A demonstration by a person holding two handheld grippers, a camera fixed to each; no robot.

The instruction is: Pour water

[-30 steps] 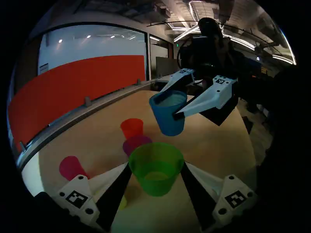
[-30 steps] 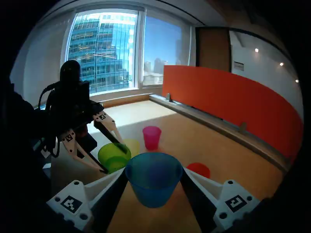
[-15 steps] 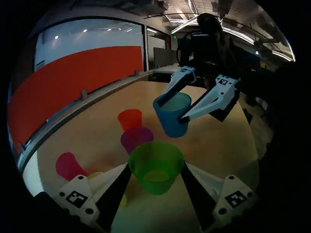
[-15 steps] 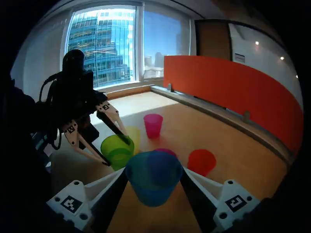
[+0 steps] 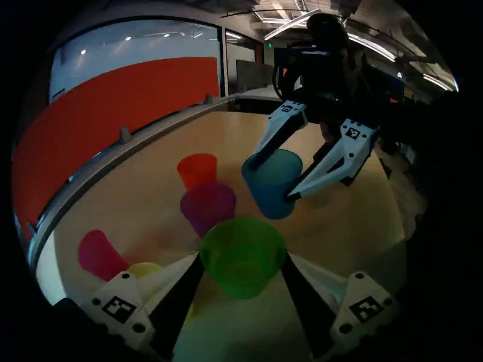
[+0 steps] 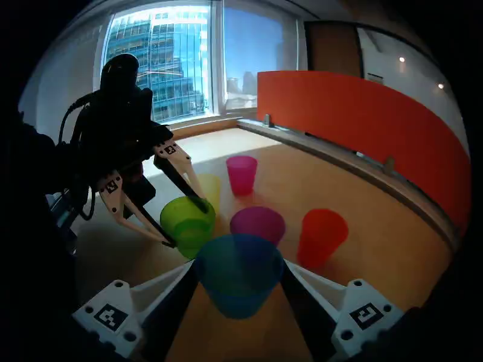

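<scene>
On the left gripper view's near edge, the left gripper [image 5: 241, 260] clamps a green translucent plastic cup [image 5: 243, 265] between both fingers, upright and clear of the pale wooden table [image 5: 344, 223]. Beyond it the right gripper [image 5: 271, 180] pinches a blue translucent plastic cup [image 5: 271, 186] by its sides. That cup now hangs lower and nearer the green one than a second ago, though a gap remains. More of the table has come into sight: a purple plastic cup [image 5: 208, 205] just behind the green rim, an orange-red plastic cup [image 5: 196, 171] past it, and a pink plastic cup [image 5: 96, 253] and a yellow plastic cup [image 5: 142, 269] off to the side.

In the right gripper view, the blue cup sits gripped between the near fingers. The purple cup, hidden behind it a second ago, now stands plainly beyond its rim. The green cup has drawn closer, and the left gripper's two fingers press its sides. The tall bright window [image 6: 163, 60] stands behind.

Both cups look raised and converging, so the pour seems about to be lined up. No stream shows, and I cannot tell which cup holds the water. The tipped rim should sit over the other cup's mouth before the tilt.
</scene>
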